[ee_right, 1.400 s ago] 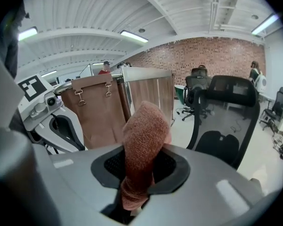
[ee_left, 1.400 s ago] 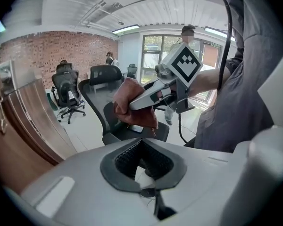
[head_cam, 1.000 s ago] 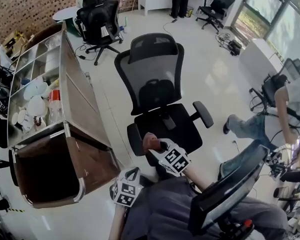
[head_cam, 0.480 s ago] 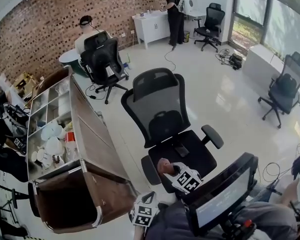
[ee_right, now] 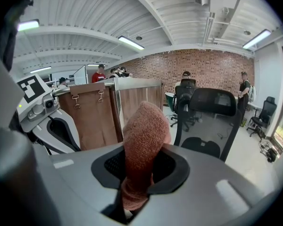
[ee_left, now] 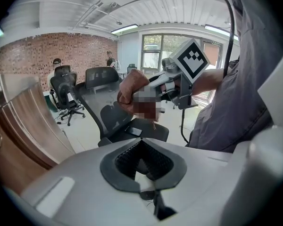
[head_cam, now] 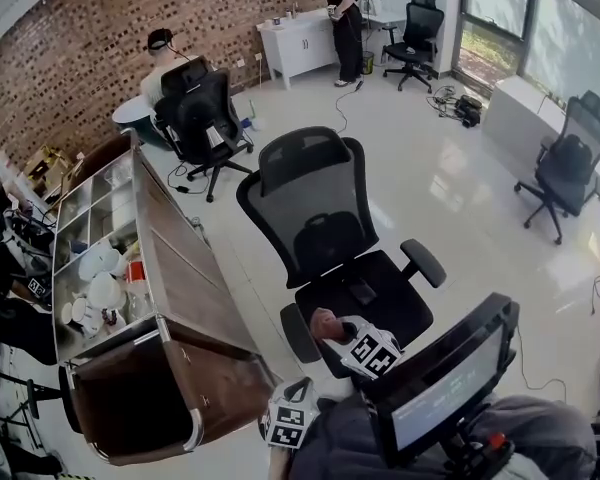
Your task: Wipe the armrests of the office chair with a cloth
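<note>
The black mesh office chair [head_cam: 315, 218] faces me in the head view, its left armrest [head_cam: 298, 336] near my grippers and its right armrest [head_cam: 423, 262] farther right. My right gripper [head_cam: 335, 333] hangs over the seat's front edge beside the left armrest, shut on a pink-brown cloth [head_cam: 323, 324]. In the right gripper view the cloth [ee_right: 144, 135] stands up between the jaws of that gripper [ee_right: 141, 171]. My left gripper [head_cam: 286, 408] is lower, close to my body; its jaws [ee_left: 142, 163] are closed with nothing in them. It looks at the right gripper [ee_left: 167, 86] and the cloth [ee_left: 132, 91].
A long wooden cabinet [head_cam: 185, 288] with shelves of dishes runs along the left. A monitor [head_cam: 445, 383] sits at the lower right. A small dark flat object [head_cam: 361, 293] lies on the seat. Other office chairs [head_cam: 202, 118] and people stand at the back.
The head view has tilted up, so more of the room's far end shows. The right gripper still holds the cloth by the chair's left armrest. The left gripper stays low.
</note>
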